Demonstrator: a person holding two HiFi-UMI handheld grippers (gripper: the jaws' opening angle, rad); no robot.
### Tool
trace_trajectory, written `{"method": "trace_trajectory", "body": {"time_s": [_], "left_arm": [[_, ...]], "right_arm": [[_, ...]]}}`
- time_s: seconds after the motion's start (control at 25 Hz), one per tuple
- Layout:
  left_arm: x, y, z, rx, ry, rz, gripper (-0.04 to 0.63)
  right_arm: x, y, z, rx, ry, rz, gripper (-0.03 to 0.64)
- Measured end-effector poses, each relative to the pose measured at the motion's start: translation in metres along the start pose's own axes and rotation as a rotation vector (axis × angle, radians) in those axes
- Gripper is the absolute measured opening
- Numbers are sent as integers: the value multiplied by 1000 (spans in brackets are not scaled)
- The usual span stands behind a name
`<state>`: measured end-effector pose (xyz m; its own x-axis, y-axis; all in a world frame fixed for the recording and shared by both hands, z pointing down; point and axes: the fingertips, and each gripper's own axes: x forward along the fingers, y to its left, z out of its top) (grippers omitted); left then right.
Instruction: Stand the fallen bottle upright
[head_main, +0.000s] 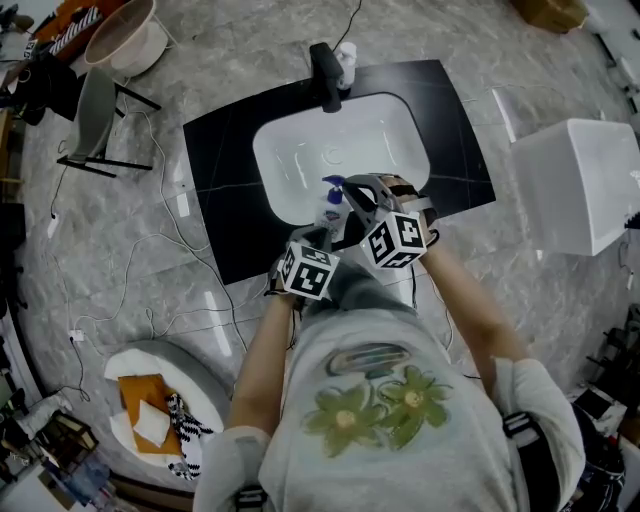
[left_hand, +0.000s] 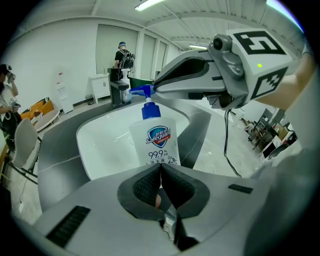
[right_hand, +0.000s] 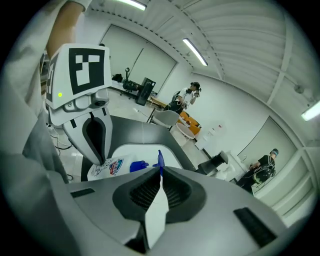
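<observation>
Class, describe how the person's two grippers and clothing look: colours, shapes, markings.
The left gripper and right gripper are grey shells with black ribbed pads. Each carries a white cube bearing black square markers. A black cable trails from the right one. The person wears a grey T-shirt with green flowers.

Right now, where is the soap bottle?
In the head view the soap bottle is at the front edge of the sink, just ahead of the left gripper, with the right gripper pinching its blue pump spout.
</observation>
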<state>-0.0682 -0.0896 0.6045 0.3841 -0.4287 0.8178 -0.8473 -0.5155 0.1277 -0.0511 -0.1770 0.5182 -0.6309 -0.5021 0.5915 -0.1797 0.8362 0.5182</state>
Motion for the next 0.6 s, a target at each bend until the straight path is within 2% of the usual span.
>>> {"method": "trace_trajectory", "body": {"time_s": [0.24,0.6], "left_arm": [[-6,-9,-9,13,-8,34,18],[-8,-15,-23,-14,-18,85,18]], "right_arm": [[-26,18,15,-112,-41,-71,45],[-49,43,27,-171,-75,-115,46]]}}
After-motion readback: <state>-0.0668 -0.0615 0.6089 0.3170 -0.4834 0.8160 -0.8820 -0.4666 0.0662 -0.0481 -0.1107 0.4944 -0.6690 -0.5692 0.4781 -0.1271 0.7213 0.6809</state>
